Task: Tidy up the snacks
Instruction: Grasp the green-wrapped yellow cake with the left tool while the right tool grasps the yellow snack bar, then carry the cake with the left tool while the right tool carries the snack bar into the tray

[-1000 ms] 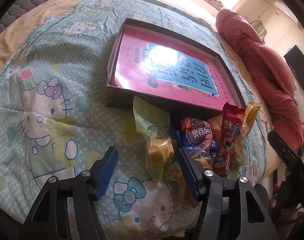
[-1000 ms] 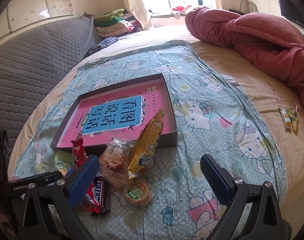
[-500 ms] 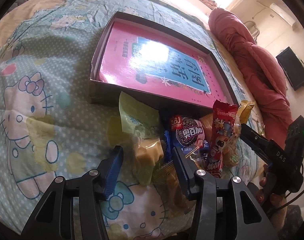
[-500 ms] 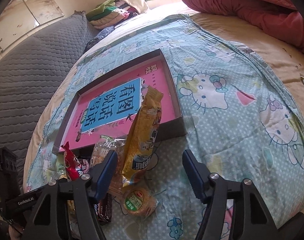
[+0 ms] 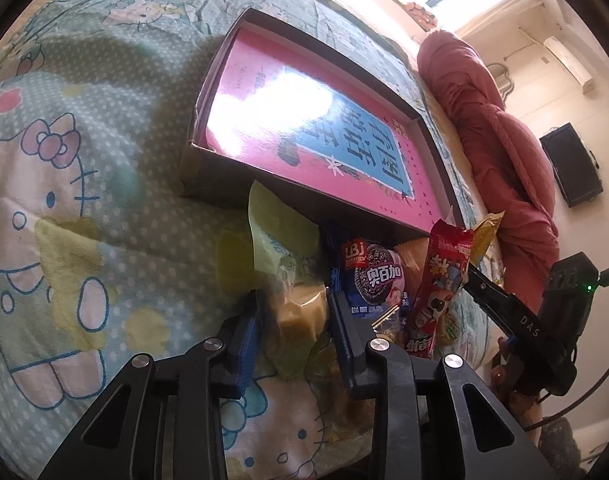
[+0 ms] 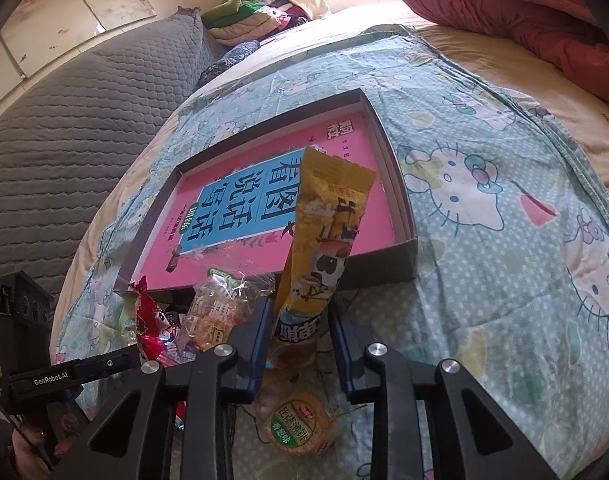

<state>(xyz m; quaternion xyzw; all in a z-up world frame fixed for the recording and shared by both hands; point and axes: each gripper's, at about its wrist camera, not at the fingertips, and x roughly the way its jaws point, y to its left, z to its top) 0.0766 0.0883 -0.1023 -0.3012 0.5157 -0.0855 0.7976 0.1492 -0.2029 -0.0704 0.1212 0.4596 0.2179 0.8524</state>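
A pile of snacks lies on the bed against the near wall of a shallow dark box lined with a pink book. My left gripper is shut on a clear-green packet with a yellow cake. Beside it lie a blue cookie pack and a red stick pack. My right gripper has closed around the lower end of a long yellow snack bag, which leans over the box. A round green-labelled cake lies under that gripper.
A Hello Kitty sheet covers the bed. A red quilt is bunched at the far right, a grey quilted cover at the left. Folded clothes are stacked near the window. A clear packet of biscuits lies left of the yellow bag.
Both grippers moved forward and down into the snack pile and closed: the left onto the yellow cake packet, the right around the yellow bag.
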